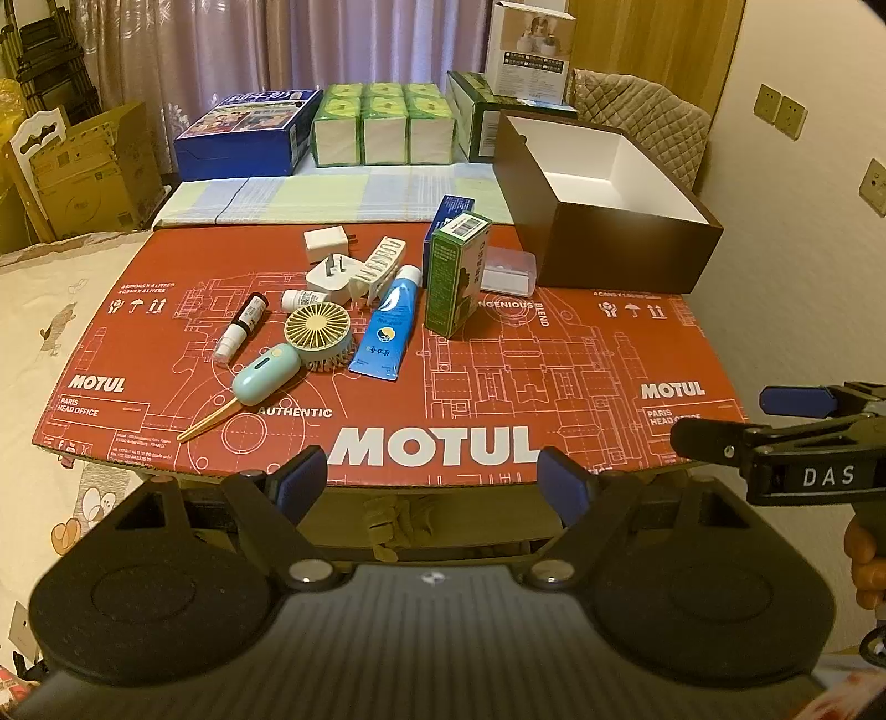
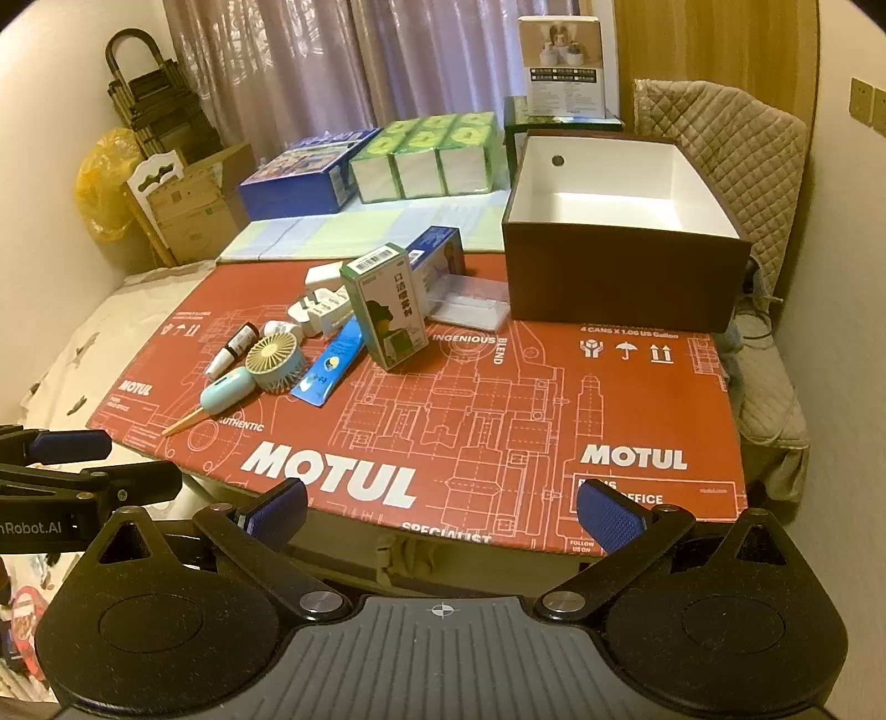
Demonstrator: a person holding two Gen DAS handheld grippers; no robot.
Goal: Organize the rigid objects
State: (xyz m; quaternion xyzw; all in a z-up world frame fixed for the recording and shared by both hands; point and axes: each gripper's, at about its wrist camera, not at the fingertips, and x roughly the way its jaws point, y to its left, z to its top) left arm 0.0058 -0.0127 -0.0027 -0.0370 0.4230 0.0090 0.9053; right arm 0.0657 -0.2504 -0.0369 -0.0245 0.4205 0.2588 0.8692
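A cluster of small items lies on the red MOTUL board (image 1: 498, 387): a green carton (image 1: 457, 274) standing upright, a blue tube (image 1: 387, 327), a mint hand fan (image 1: 310, 338), a dark dropper bottle (image 1: 243, 327), white chargers (image 1: 329, 260), a hair clip (image 1: 379, 268) and a clear case (image 1: 506, 271). An open brown box (image 1: 609, 221) with white inside stands at the back right. My left gripper (image 1: 432, 482) is open and empty at the board's near edge. My right gripper (image 2: 443, 512) is open and empty, also at the near edge; the green carton (image 2: 387, 313) and box (image 2: 620, 232) lie ahead.
Behind the board sit a blue box (image 1: 249, 133), green tissue packs (image 1: 382, 124) and a white carton (image 1: 529, 52). A quilted chair (image 2: 731, 149) stands at the right, cardboard boxes (image 1: 88, 171) at the left. The right part of the board carries nothing.
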